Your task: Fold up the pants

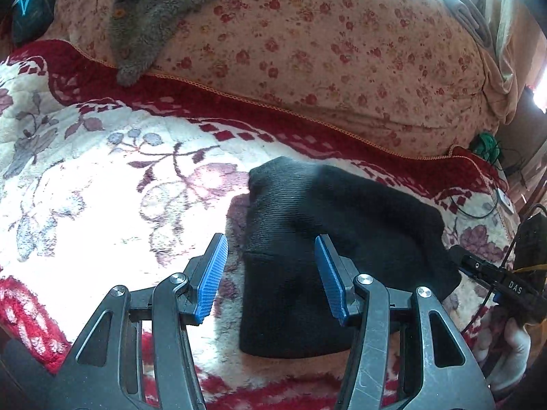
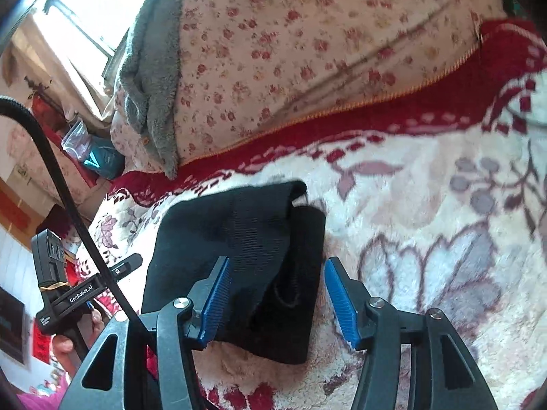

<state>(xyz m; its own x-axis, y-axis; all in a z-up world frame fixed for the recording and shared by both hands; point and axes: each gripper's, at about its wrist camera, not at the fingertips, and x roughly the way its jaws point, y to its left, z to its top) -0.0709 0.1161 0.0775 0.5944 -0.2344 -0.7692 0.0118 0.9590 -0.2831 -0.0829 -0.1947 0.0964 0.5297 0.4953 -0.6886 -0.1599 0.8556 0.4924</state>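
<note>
The black pants (image 1: 342, 222) lie folded into a thick bundle on the fleece blanket (image 1: 102, 188). My left gripper (image 1: 271, 244) hangs open just above the bundle's left part. One blue pad is over the blanket, the other over the black cloth, and neither presses on it. In the right wrist view the pants (image 2: 239, 229) show a loose upper flap and a layered right edge. My right gripper (image 2: 277, 264) stands open over that edge, its pads clear of the cloth.
A floral quilt (image 1: 307, 34) is heaped along the far side, with a grey fleece garment (image 1: 154, 17) draped over it. Cables and a green cord (image 1: 485, 147) lie at the blanket's right end. A black cable (image 2: 68, 198) crosses the right wrist view.
</note>
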